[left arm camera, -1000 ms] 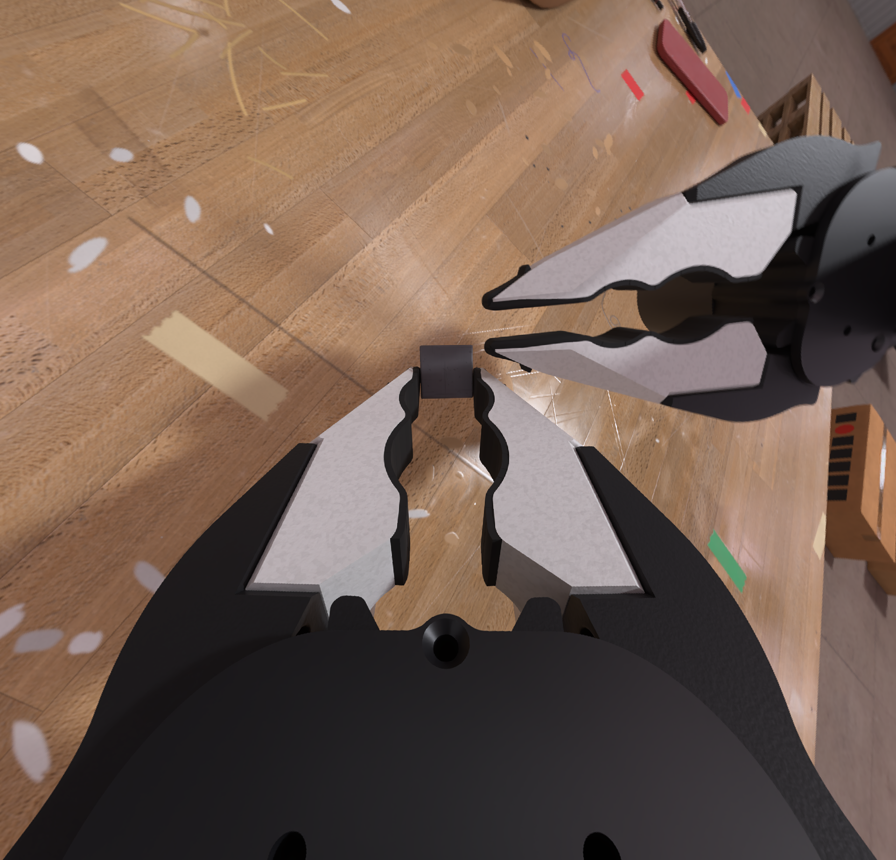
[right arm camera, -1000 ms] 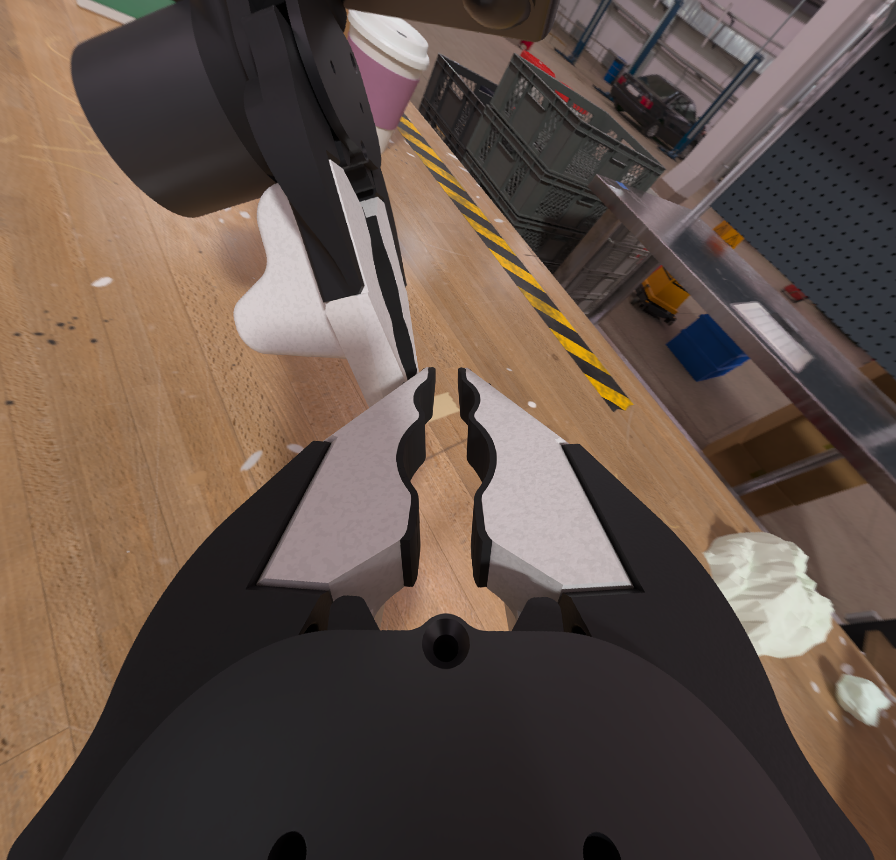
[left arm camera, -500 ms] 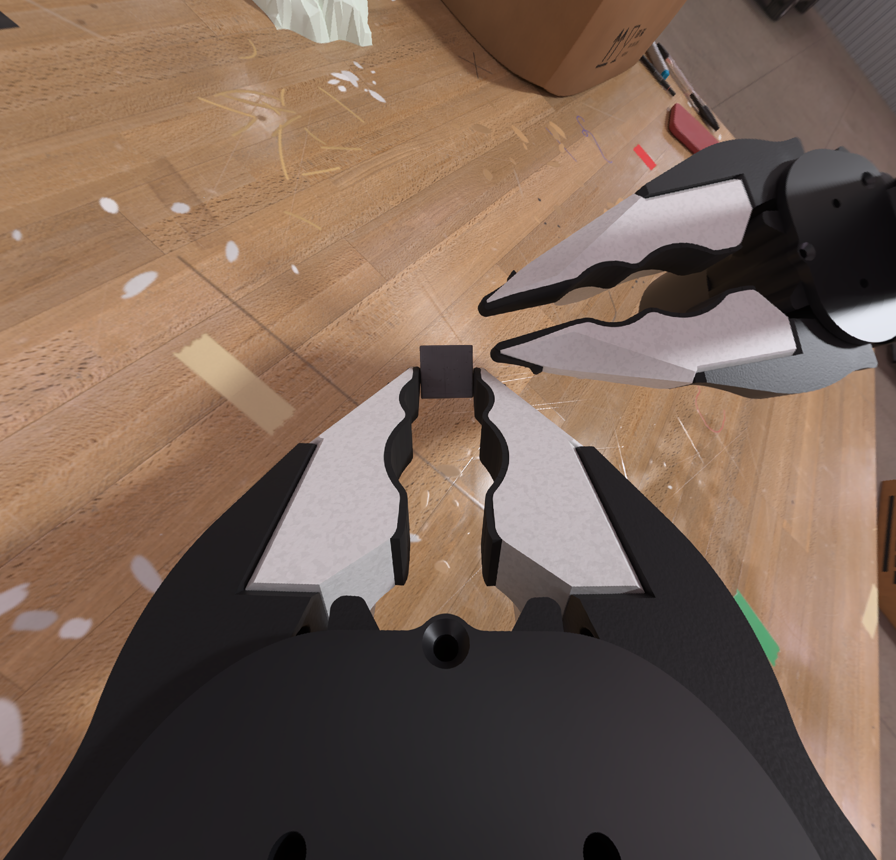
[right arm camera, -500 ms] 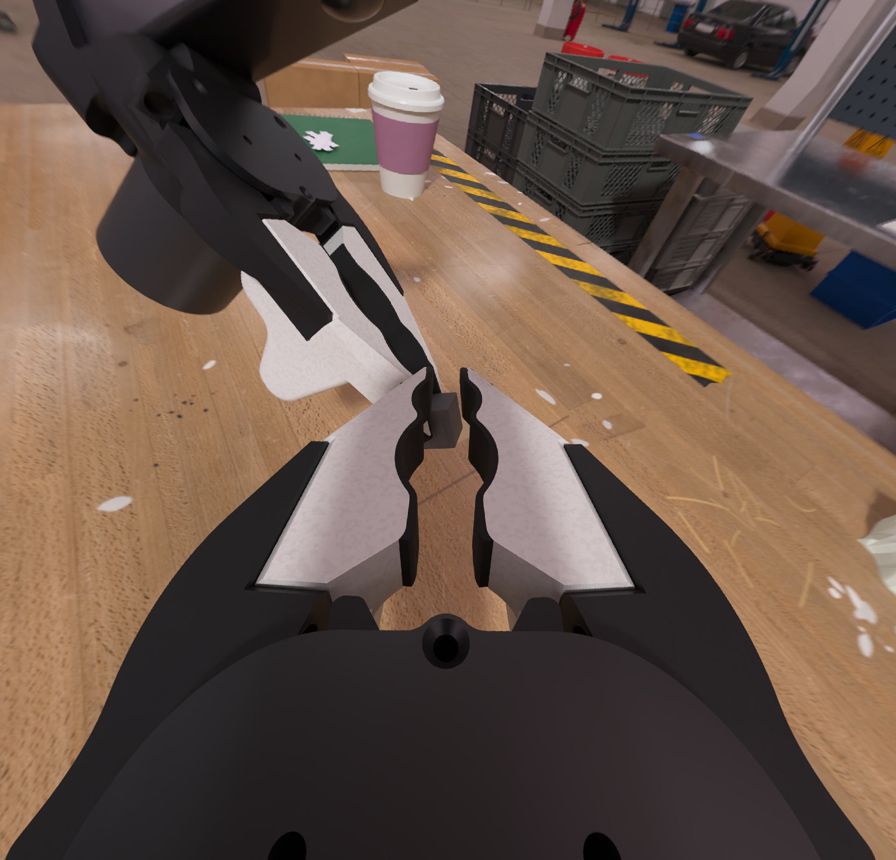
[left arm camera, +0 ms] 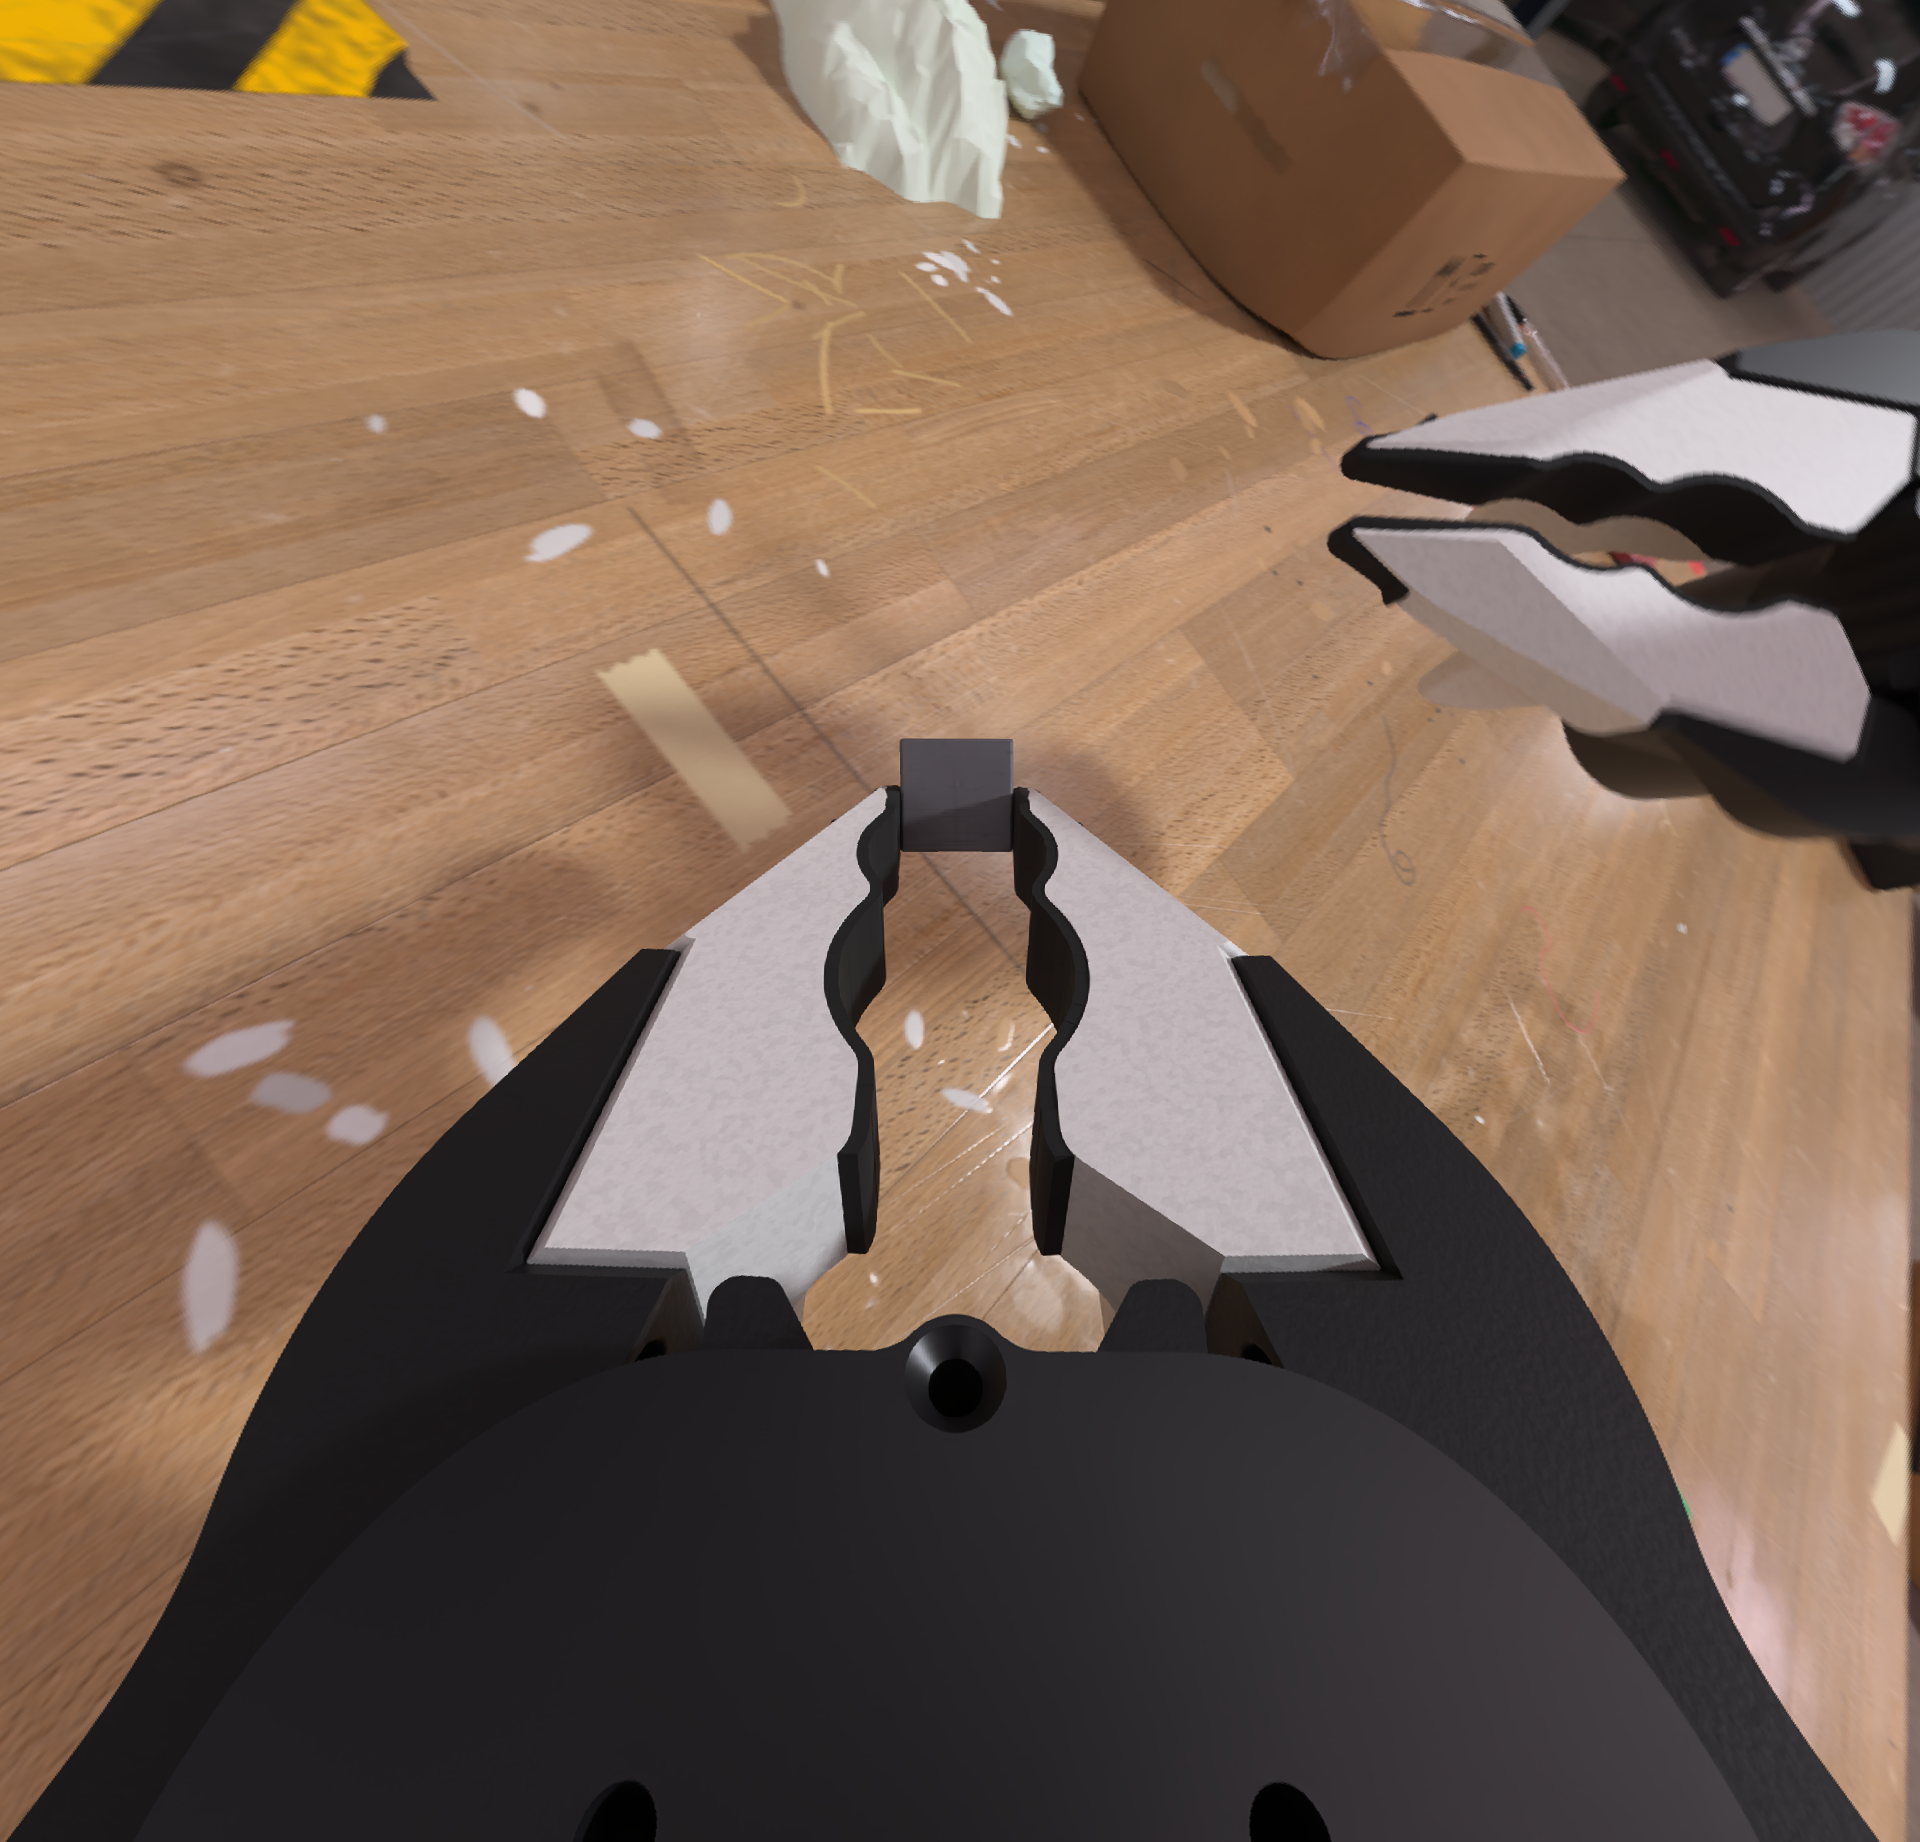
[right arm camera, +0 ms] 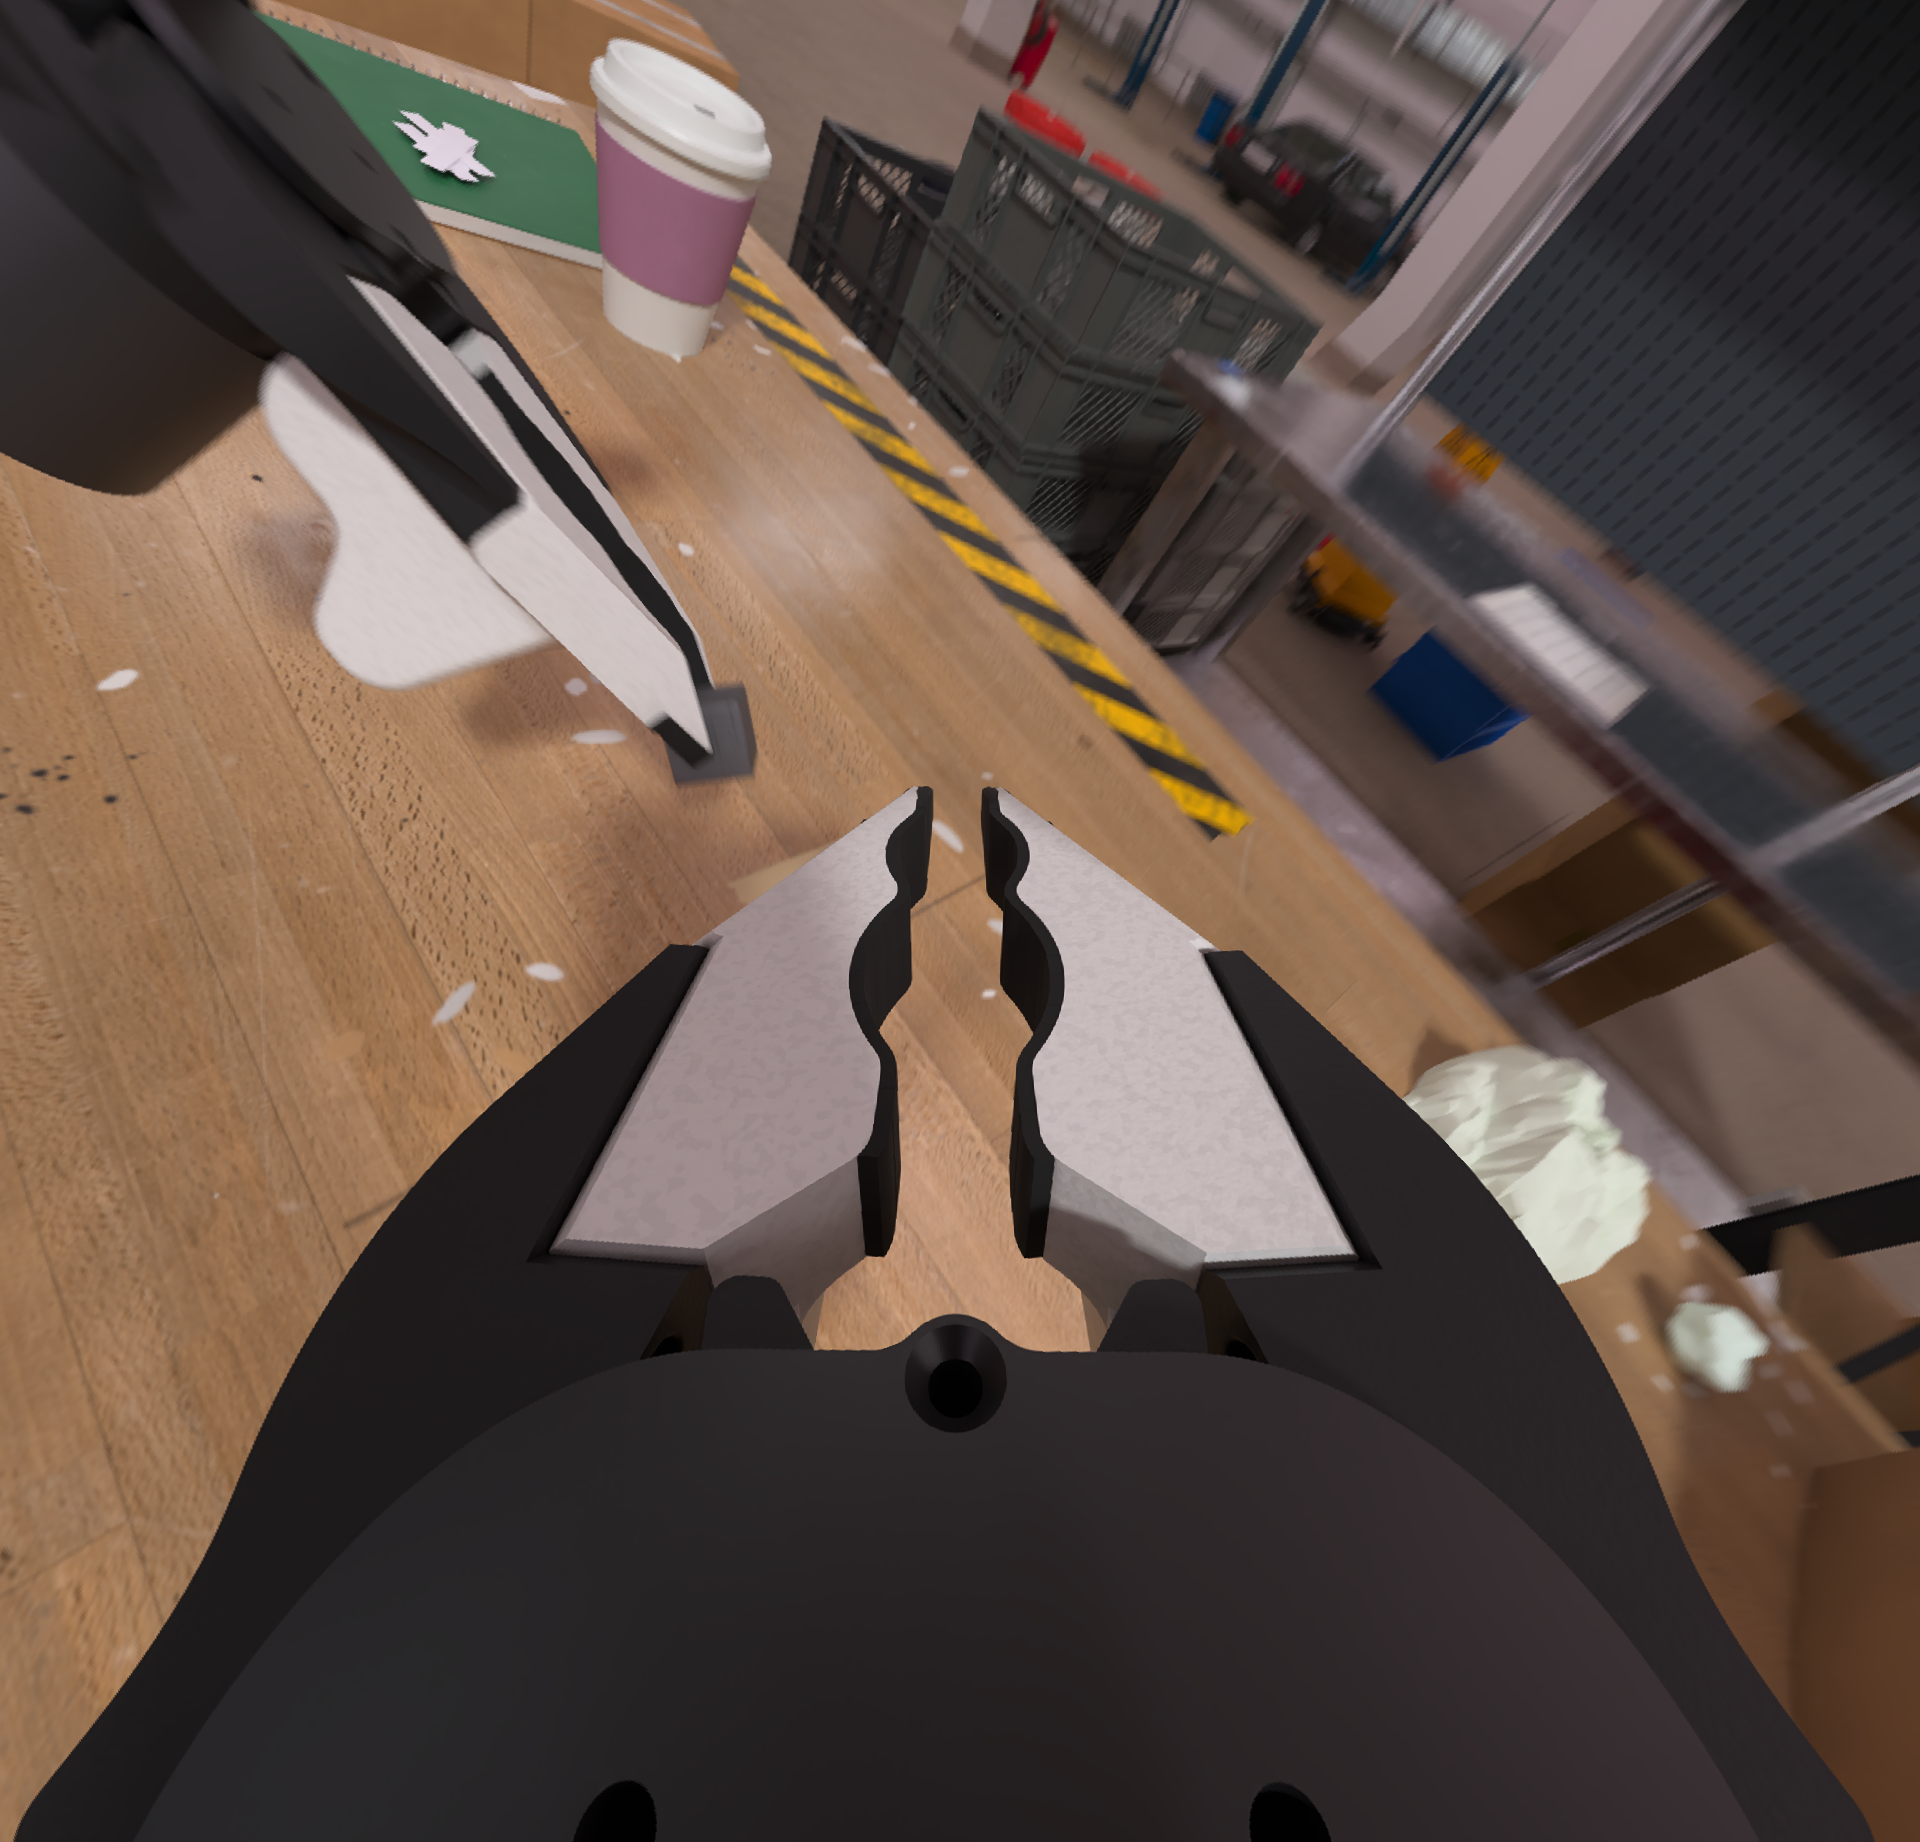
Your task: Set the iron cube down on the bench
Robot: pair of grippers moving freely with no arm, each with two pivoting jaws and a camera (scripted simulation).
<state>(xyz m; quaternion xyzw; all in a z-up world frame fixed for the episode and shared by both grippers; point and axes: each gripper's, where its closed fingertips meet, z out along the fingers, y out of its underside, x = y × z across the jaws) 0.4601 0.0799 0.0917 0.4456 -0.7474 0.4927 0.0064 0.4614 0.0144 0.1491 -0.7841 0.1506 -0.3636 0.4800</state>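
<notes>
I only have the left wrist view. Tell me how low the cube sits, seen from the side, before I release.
Observer: In the right wrist view the iron cube hangs tilted in the left gripper. Its lower edge is close over the bench, but I cannot tell whether it touches.
Operator: Report what stands behind my gripper.
Observer: A lidded paper cup with a purple sleeve stands upright next to a green notebook. Both are well beyond the cube.
Operator: Say what lies past the striped edge.
Observer: Grey crates are stacked there, off the bench.
</notes>
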